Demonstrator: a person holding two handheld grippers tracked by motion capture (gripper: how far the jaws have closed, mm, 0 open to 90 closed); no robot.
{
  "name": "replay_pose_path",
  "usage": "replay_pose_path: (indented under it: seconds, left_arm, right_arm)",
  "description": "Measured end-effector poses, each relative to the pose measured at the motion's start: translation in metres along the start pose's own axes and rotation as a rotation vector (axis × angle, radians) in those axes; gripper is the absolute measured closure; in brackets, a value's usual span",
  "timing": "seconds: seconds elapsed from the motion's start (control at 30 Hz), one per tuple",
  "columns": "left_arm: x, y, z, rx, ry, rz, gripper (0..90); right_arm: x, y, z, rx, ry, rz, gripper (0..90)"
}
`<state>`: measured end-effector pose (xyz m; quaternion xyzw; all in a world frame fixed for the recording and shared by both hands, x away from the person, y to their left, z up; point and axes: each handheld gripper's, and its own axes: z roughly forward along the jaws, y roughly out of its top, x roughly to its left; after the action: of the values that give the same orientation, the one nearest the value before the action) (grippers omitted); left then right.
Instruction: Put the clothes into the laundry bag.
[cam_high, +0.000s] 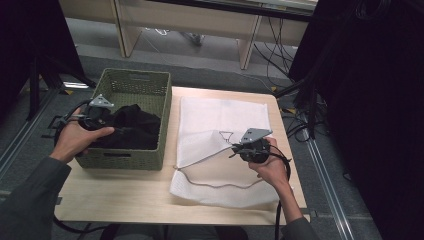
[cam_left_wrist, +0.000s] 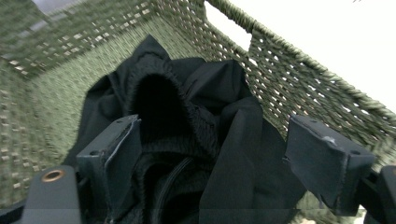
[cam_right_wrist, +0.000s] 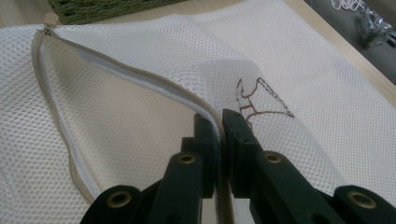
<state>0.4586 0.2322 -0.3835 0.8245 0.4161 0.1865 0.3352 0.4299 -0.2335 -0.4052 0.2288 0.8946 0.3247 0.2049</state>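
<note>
Left gripper (cam_high: 102, 116): positioned over the green woven basket (cam_high: 161, 125), at nine o'clock on the table (cam_high: 125, 192). In the left gripper view its jaws stand wide apart, straddling the black garment (cam_left_wrist: 196, 140) and holding nothing. The garment lies bundled inside the basket, with a ribbed cuff or collar uppermost; blur prevents saying which.

Right gripper (cam_high: 239, 148): at roughly four o'clock on the table, jaws closed onto the zipper edge of the white mesh laundry bag (cam_right_wrist: 140, 112), lifting the upper lip so the mouth gapes toward the basket.

Handling assessment: the garment is judged soft, light and limp; it will drape and trail. The best hold is the thick ribbed fold at centre, which offers bulk. The mesh is thin and could slip; the zipper tape is the firmer hold.
</note>
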Motion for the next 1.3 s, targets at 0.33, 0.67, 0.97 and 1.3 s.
replay_pose_path:
  seconds: [0.33,0.67,0.97,1.3]
  left_arm:
    - [0.007,0.008,0.040,0.147,0.004,0.022,19.3]
    - [0.010,0.014,0.064,0.229,-0.012,0.040,18.5]
    - [0.019,0.009,0.086,0.263,-0.064,0.059,61.7]
    - [0.024,0.011,0.098,0.226,0.023,-0.023,67.8]
  right_arm:
    - [0.002,0.000,0.001,0.008,-0.001,-0.011,84.6]
    - [0.001,0.000,0.001,0.008,0.003,-0.014,84.3]
    - [0.002,0.000,0.002,0.009,-0.001,-0.020,84.1]
    - [0.001,-0.001,0.001,0.009,-0.003,-0.019,84.1]
